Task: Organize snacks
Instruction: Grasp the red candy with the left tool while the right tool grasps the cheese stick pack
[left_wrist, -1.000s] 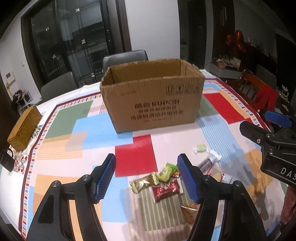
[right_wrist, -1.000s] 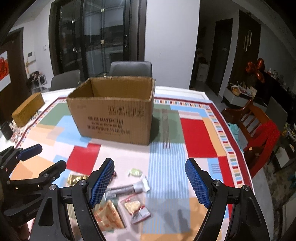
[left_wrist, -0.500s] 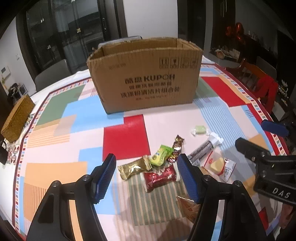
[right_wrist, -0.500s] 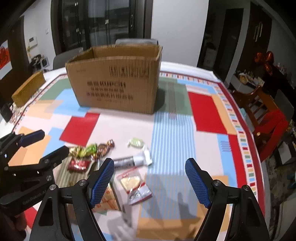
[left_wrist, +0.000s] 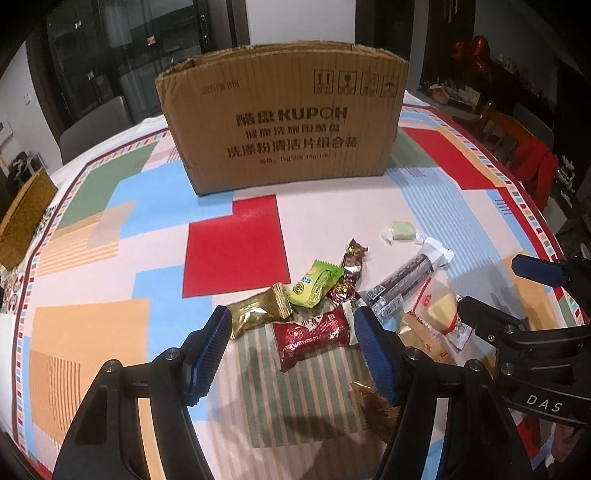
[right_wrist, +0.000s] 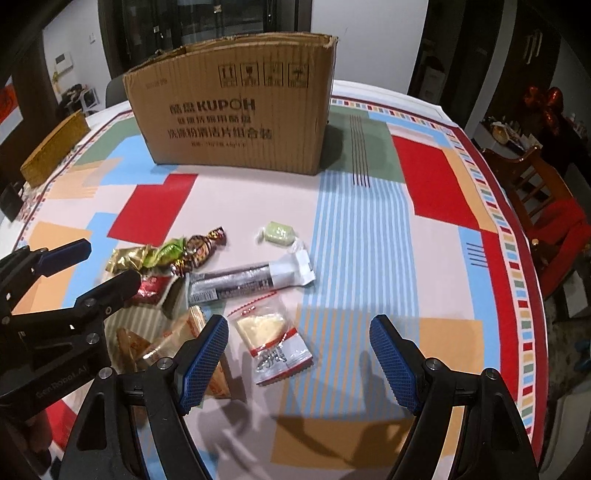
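Several wrapped snacks lie in a cluster on the patterned tablecloth. My left gripper (left_wrist: 293, 347) is open and empty, low over a red packet (left_wrist: 314, 334), with a gold packet (left_wrist: 258, 312) and a green packet (left_wrist: 312, 284) just beyond. My right gripper (right_wrist: 299, 354) is open and empty around a clear bag with a yellow piece (right_wrist: 273, 339). A long silver bar (right_wrist: 251, 280) and a pale green candy (right_wrist: 279, 232) lie past it. The open cardboard box (left_wrist: 280, 122) stands behind the snacks.
A woven basket (left_wrist: 22, 218) sits at the table's left edge. A wooden chair with red cloth (right_wrist: 554, 206) stands off the right side. Grey chairs (left_wrist: 96, 125) stand behind the table. Orange packets (right_wrist: 166, 343) lie between the two grippers.
Both grippers have lowered and moved forward toward the snack cluster. The left now brackets the red packet and the right brackets the clear bag. Jaws stayed open.
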